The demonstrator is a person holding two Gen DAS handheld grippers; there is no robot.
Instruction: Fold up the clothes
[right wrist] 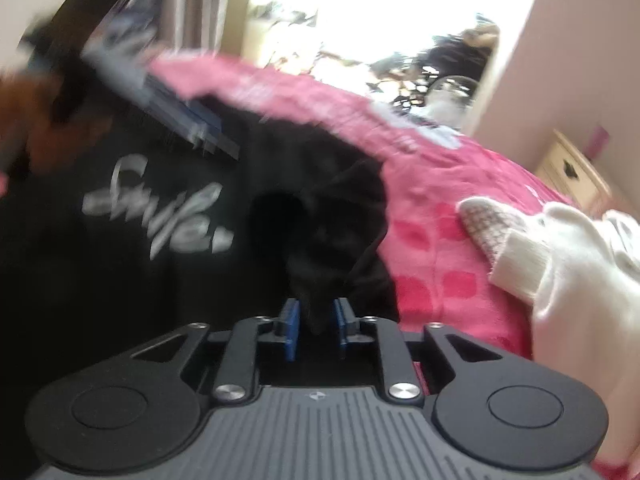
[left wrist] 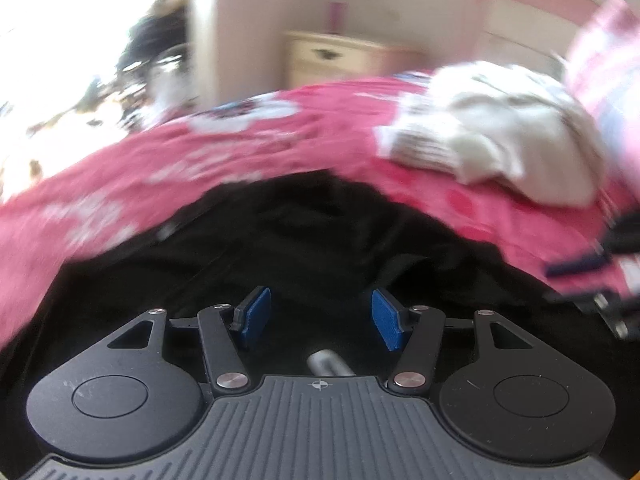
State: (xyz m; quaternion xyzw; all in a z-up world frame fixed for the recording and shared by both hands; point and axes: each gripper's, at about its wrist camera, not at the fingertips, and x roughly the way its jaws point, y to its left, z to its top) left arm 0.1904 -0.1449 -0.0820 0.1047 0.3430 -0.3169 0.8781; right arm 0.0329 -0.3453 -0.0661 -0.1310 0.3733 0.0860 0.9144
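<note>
Right now the right gripper (right wrist: 316, 326) pinches a bunched fold of the black shirt (right wrist: 132, 240) spread on the pink bed cover (left wrist: 248, 152), the left gripper (left wrist: 318, 316) gapes empty above it, and that thin bite could slip, though bare cover stays free toward the white clothes (left wrist: 492, 128).

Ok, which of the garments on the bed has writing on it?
The black top, spread on the pink bedspread, with silver script across it. The white clothes look plain, and the right gripper has pinched the black fabric.
</note>
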